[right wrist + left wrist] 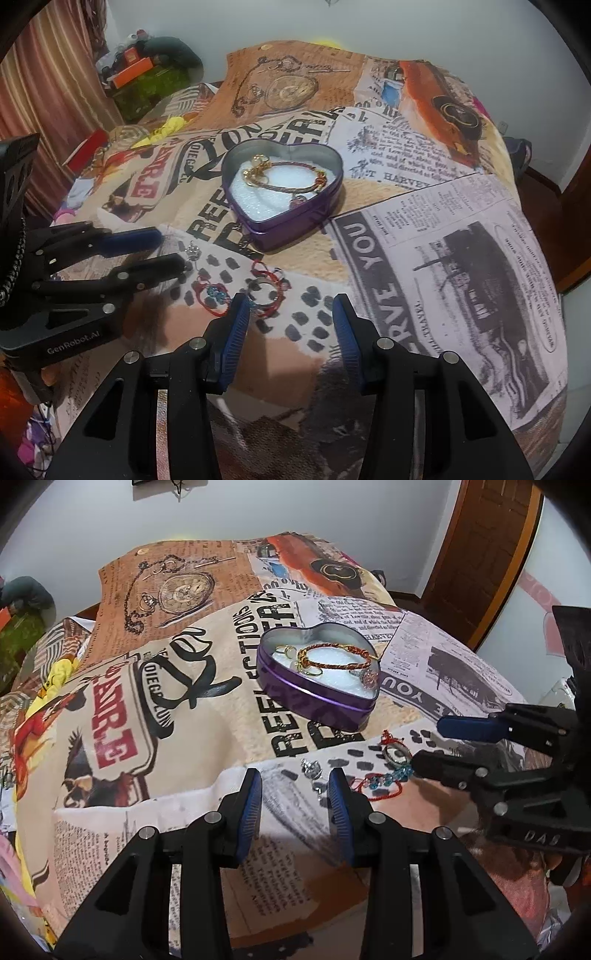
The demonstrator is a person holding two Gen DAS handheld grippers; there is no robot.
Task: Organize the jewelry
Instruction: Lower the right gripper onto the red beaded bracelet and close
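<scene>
The heart tin (317, 698) sits open on the printed blanket (155, 738), at about one o'clock from the left gripper (295, 779). Inside it, on white padding, lie a red-gold bracelet (334, 655), gold rings (286, 650) and a pinkish charm (369, 677), so part of the sorting looks done. Loose pieces are left on the blanket: a silver charm (312, 767) just ahead of the left gripper, and at its two o'clock a red cord with blue beads (384, 781) and a metal ring (263, 291). The right gripper (291, 306) hovers beside these. Both grippers' jaws are spread, with nothing between them.
</scene>
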